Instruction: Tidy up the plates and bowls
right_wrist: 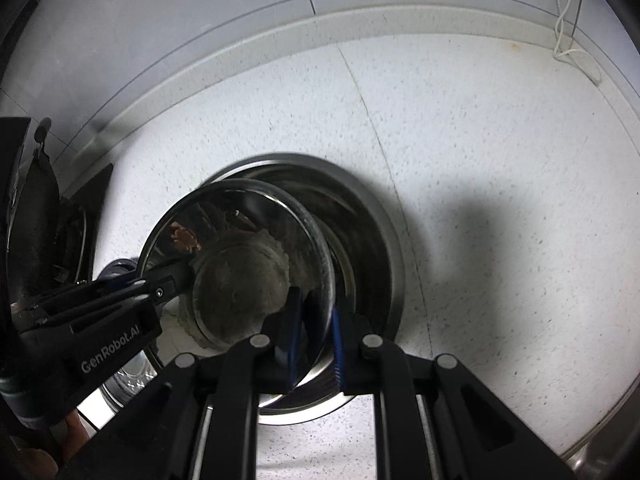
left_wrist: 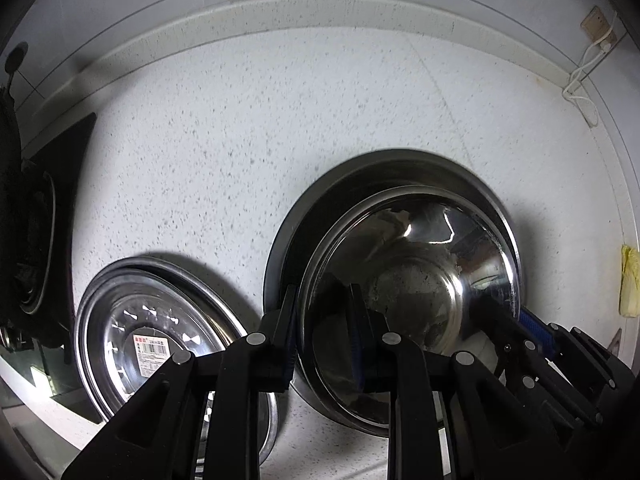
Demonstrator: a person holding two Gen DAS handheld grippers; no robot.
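A shiny steel bowl (left_wrist: 412, 280) (right_wrist: 240, 280) hangs tilted just over a larger steel bowl (left_wrist: 296, 224) (right_wrist: 380, 248) that rests on the speckled counter. My left gripper (left_wrist: 322, 304) is shut on the held bowl's near rim, one finger inside and one outside. My right gripper (right_wrist: 316, 312) is shut on the opposite rim in the same way. Each gripper shows in the other's view: the right one (left_wrist: 536, 332) at the bowl's right edge, the left one (right_wrist: 160, 284) at its left edge. A flat steel plate (left_wrist: 152, 332) with a paper label lies to the left.
A black stove (left_wrist: 40, 220) stands along the counter's left side. A white cable (left_wrist: 580, 80) (right_wrist: 564, 20) runs down the tiled back wall at the right. A yellow cloth (left_wrist: 628, 280) lies at the far right. White speckled counter (left_wrist: 280, 120) stretches behind the bowls.
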